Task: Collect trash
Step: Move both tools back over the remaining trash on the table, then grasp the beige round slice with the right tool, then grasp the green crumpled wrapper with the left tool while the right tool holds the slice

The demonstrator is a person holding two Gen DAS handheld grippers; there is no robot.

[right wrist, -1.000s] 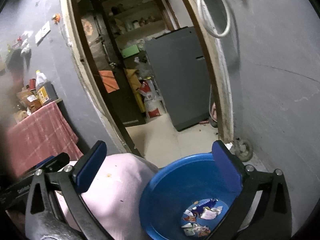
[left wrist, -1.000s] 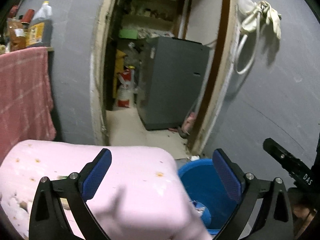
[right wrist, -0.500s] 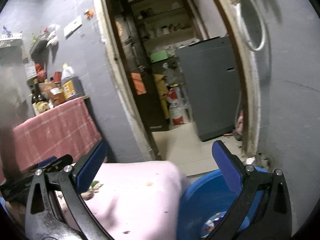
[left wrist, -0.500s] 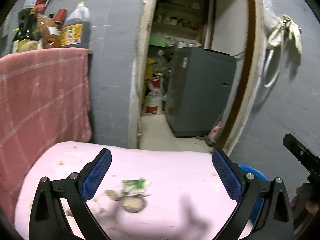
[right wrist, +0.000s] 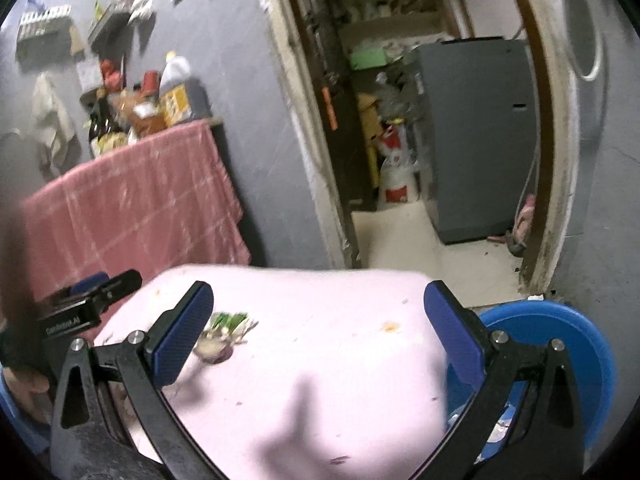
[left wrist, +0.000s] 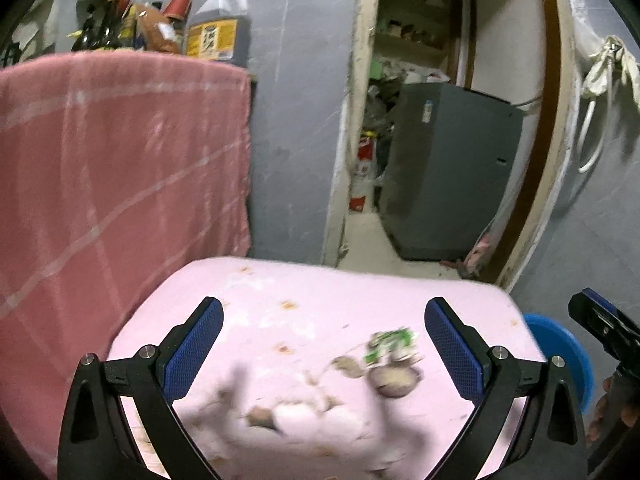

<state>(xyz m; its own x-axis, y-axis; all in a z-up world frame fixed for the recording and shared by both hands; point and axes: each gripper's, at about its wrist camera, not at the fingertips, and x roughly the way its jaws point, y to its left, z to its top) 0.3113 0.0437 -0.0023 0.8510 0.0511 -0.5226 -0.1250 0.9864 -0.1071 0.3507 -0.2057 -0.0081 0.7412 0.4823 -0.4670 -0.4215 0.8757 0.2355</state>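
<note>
A pink-covered table [left wrist: 328, 292] [right wrist: 344, 320] carries scattered trash: a green-and-white wrapper [left wrist: 390, 342] [right wrist: 230, 322], a round brownish scrap [left wrist: 394, 378] [right wrist: 214, 350] and several blurred bits [left wrist: 260, 416] nearer me. My left gripper [left wrist: 324, 344] hovers open above the table, the wrapper just inside its right finger. My right gripper [right wrist: 320, 328] is open too, over the table's right part, the wrapper by its left finger. A blue basin [right wrist: 560, 340] [left wrist: 560, 344] with paper scraps sits low at the table's right edge.
A pink checked cloth [left wrist: 112, 184] hangs over a shelf with bottles [left wrist: 216, 24] at left. An open doorway shows a grey appliance [left wrist: 448, 168] and a red-and-white bag [right wrist: 394, 176]. Grey walls flank it; cloth gloves [left wrist: 608, 68] hang on the right wall.
Both views have swung left and away from the blue basin, which slid to the right edge. The wrapper and scraps on the table have come into view between the fingers.
</note>
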